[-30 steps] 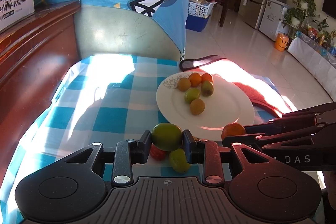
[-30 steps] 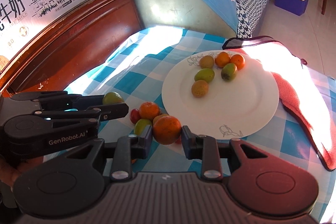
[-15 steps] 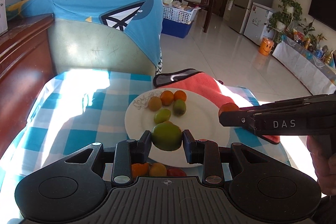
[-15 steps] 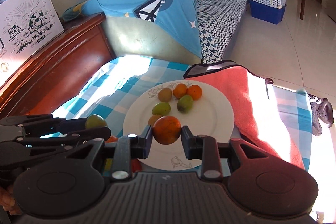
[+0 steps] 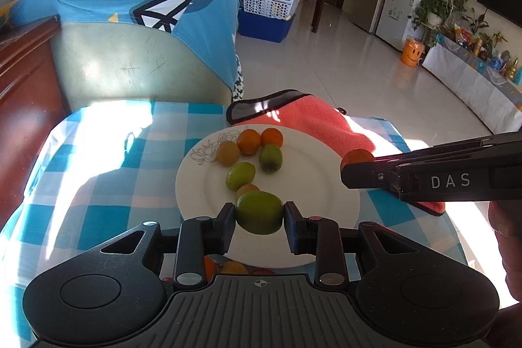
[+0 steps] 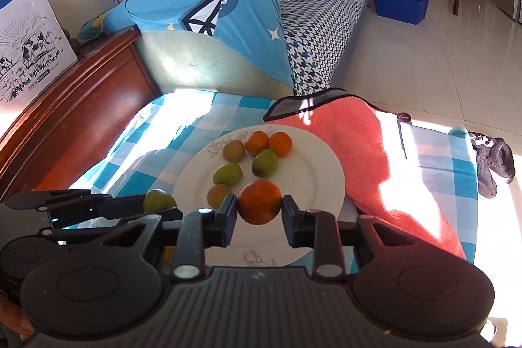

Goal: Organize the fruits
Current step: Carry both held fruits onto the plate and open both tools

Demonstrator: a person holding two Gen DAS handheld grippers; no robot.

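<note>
The left claw point(image 5: 259, 214) is closed to a narrow gap, and both pads press on a green fruit point(image 5: 259, 212). The fruit sits clear of the surface, over the near part of the white plate point(image 5: 313, 185). In the right wrist view the same claw enters from the left, with the green fruit point(image 6: 159, 200) visible at its tip beside the plate's left rim.

The right claw point(image 6: 259, 207) is likewise closed to a narrow gap and pinches an orange fruit point(image 6: 259, 206) between its two pads. This fruit is held above the plate point(image 6: 313, 165), near its centre. In the left wrist view the right claw point(image 5: 350, 165) comes in from the right edge, and the orange fruit point(image 5: 357, 156) shows at its tip, over the plate's right rim.

Six small fruits already lie on the plate: two orange ones point(image 6: 270, 143) at the far side, a brownish one point(image 6: 233, 150) beside them, two green ones point(image 6: 265, 162) nearer the middle, and one yellow-orange fruit point(image 6: 219, 194) closest to the claws.

The plate rests on a blue-and-white checked cloth point(image 5: 107, 185) covering the tabletop. A coral-red towel point(image 6: 359, 149) lies on the cloth, touching the plate's right side. More loose fruits point(image 5: 225, 266) lie on the cloth near the plate's near rim, partly hidden by the left claw's body.
</note>
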